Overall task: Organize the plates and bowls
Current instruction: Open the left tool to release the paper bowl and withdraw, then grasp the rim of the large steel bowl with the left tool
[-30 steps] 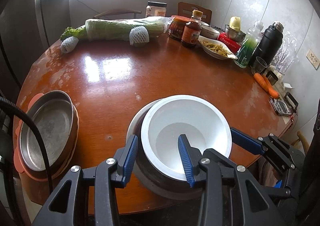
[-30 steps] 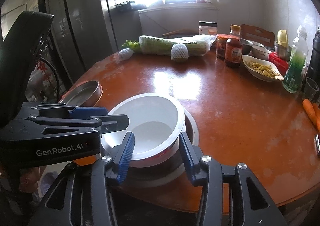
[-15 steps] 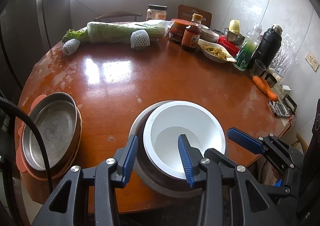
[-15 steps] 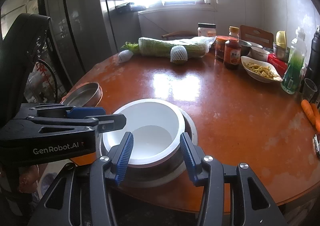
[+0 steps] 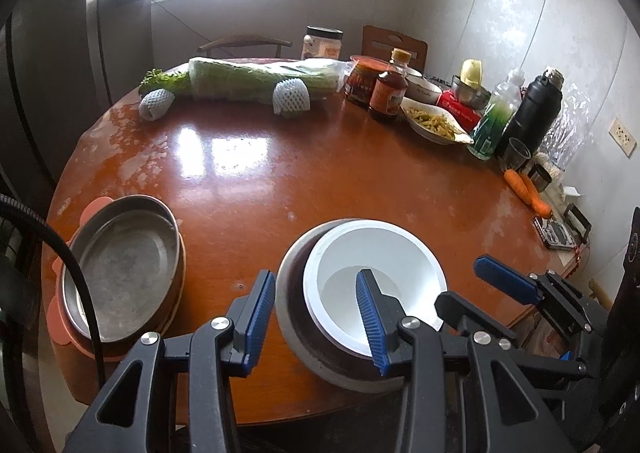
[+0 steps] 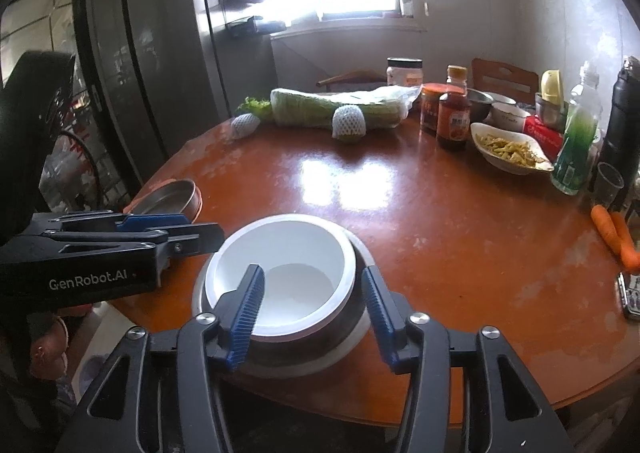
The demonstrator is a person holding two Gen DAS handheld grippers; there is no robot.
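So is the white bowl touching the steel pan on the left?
Apart: the left wrist view shows bare table between the white bowl and the steel pan.

The right tongs (image 6: 310, 311) stand open astride the white bowl (image 6: 280, 277), which is nested in a dark bowl (image 6: 352, 293).

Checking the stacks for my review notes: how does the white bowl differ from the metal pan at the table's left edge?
The white bowl is deep and glossy white; the metal pan is shallow and dull grey. The white bowl nests in a dark bowl on a plate; the metal pan sits on an orange-handled dish. Both are round, upright and look empty.
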